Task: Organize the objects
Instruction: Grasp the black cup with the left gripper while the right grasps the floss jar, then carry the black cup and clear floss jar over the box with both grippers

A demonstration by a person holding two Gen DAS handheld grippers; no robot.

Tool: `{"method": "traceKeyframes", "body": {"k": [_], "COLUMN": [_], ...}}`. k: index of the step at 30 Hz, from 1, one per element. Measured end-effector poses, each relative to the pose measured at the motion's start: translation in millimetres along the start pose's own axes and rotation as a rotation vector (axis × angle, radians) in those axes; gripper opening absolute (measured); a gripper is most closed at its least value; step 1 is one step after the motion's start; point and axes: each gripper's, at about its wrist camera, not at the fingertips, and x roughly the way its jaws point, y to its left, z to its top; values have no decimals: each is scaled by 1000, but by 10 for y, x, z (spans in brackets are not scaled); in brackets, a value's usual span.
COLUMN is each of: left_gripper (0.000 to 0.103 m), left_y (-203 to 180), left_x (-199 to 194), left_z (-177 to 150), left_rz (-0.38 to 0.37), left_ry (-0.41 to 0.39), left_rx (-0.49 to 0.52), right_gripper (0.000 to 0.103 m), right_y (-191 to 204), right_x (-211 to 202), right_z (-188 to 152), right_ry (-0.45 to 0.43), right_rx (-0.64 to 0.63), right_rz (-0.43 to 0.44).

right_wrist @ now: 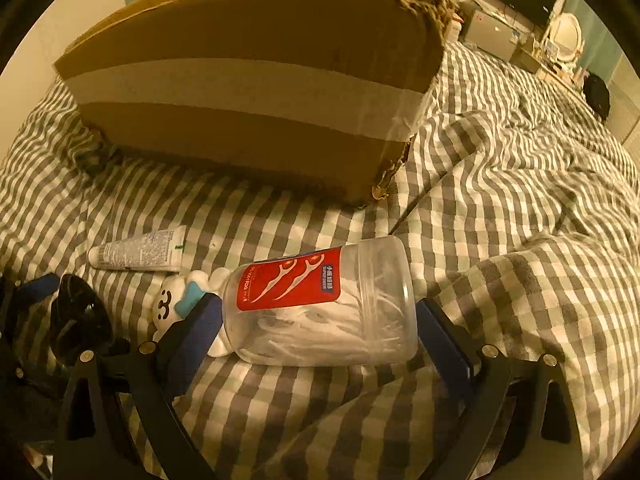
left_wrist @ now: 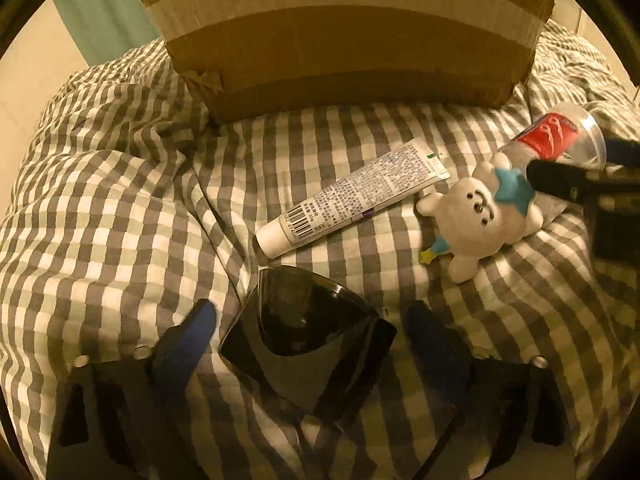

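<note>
Sunglasses between spread left tool; floss jar crosswise.

Checked bedcover under box, tube, sunglasses.

The white tube, at about one o'clock from the sunglasses, carried a barcode near its cap and dense small print too fine to read. The clear jar bore a red label showing white floss-pick drawings and a blue strip whose characters were illegible.
</note>
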Motion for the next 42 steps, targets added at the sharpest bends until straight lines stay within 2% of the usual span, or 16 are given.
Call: {"method": "traceKeyframes", "body": {"k": [2,7,11,16,22,24,33,42], "left_gripper": [76,75,75,74,71,67,64,64], "left_y": [6,5,-2,31,78,32,71,153], "left_x": [2,-51,-199,-354,-387,-444,-441,-759], "left_z": [-27,-34,-8,72,96,53,39,106], "left_rz": [-2,-5,-37,-58,-70,-77,-107,-149], "left_ry": [7,1,-36,-77,-82,-84,-87,-150], "left_rx": [0,-10,-31,-51,-60,-64,-64,-95], "right_gripper": [96,96,96,96,95,95,93,93], "right_y": [36,42,97,53,15,-22,-161,-46], "right_x": [-52,-93,-28,45,80,62,-261,-686], "right_z": [-35,-97,-94,-27,-1,2,-5,-45], "right_ry": [-6,2,31,33,30,15,-80,-142], "right_rx": [-8,-16,-43,-28,-6,5,63,52], "right_rz": [1,1,-35,-38,-52,-50,16,98]}}
